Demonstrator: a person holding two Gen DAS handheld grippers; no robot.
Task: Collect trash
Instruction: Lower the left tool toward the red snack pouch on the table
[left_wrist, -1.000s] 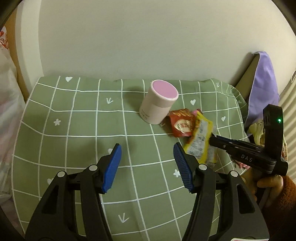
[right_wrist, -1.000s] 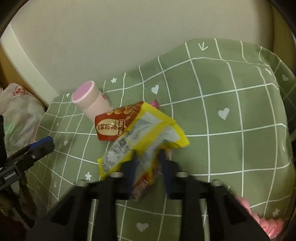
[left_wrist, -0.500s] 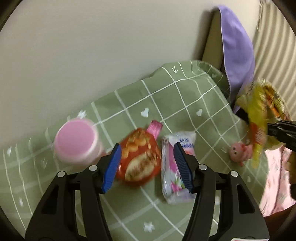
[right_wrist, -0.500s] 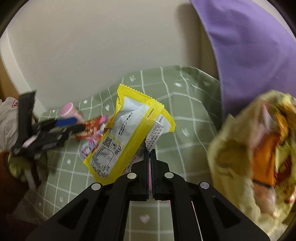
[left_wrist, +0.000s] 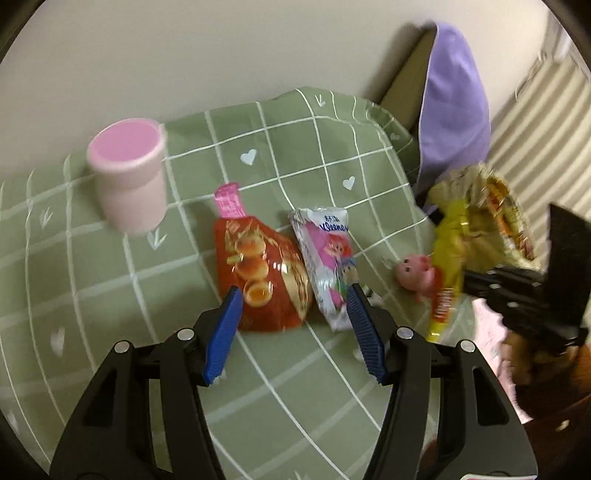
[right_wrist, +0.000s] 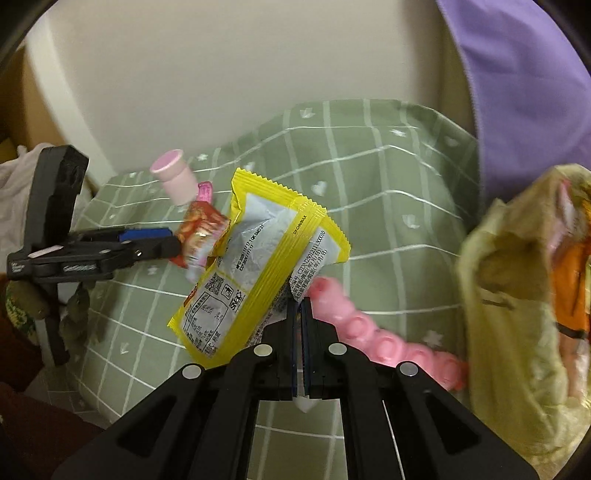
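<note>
My right gripper (right_wrist: 300, 306) is shut on the corner of a yellow snack wrapper (right_wrist: 255, 273), which hangs lifted above the green bedding beside an open yellowish trash bag (right_wrist: 517, 325). In the left wrist view that wrapper (left_wrist: 448, 266) and bag (left_wrist: 484, 218) show at the right. My left gripper (left_wrist: 293, 306) is open, its blue pads (left_wrist: 226, 328) straddling the near ends of a red snack packet (left_wrist: 266, 273) and a white-pink tissue pack (left_wrist: 327, 258) lying on the bedding, not gripping either. A pink-lidded cup (left_wrist: 129, 177) stands behind at the left.
Green checked bedding (left_wrist: 110, 295) covers the surface against a pale wall. A purple cushion (left_wrist: 454, 103) leans at the back right. A small pink pig toy (left_wrist: 415, 273) lies near the bag, and a pink bumpy toy (right_wrist: 369, 332) lies under my right gripper.
My right gripper closed on the yellow wrapper and lifted it off the bedding toward the trash bag. My left gripper swung right, from bare bedding to over the red packet and tissue pack.
</note>
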